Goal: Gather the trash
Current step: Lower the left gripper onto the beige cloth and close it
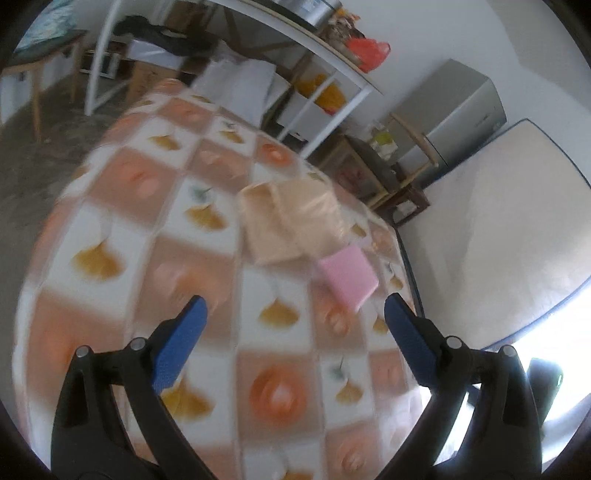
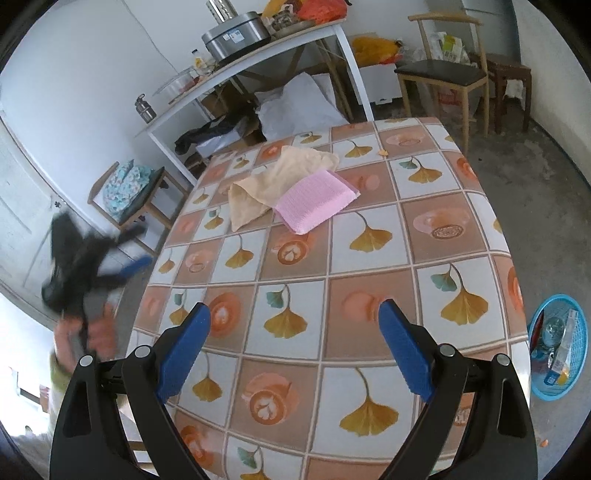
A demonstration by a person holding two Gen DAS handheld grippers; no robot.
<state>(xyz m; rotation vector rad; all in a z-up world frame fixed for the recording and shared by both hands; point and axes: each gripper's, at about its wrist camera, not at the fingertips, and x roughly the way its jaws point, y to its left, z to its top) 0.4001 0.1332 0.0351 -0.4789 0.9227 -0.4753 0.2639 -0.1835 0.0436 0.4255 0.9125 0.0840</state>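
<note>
A table with a tiled leaf-pattern cloth (image 2: 369, 258) carries a beige cloth (image 2: 280, 177) and a pink sponge pad (image 2: 316, 201) lying partly on it. A blue trash basket (image 2: 574, 384) with several pieces of rubbish stands on the floor at the table's right. A small orange scrap (image 2: 383, 151) lies near the far edge. My right gripper (image 2: 293, 325) is open and empty above the table's near part. My left gripper (image 1: 295, 314) is open and empty; its view is blurred, with the pink pad (image 1: 349, 277) and beige cloth (image 1: 288, 221) ahead. The left gripper also shows in the right wrist view (image 2: 136, 264), off the table's left edge.
A white shelf table (image 2: 258, 55) with a cooker (image 2: 236, 35) stands behind the table. A wooden chair (image 2: 443, 74) is at the back right, and a stool with a blue cloth (image 2: 127, 188) at the left. A mattress (image 1: 509, 229) leans on the wall.
</note>
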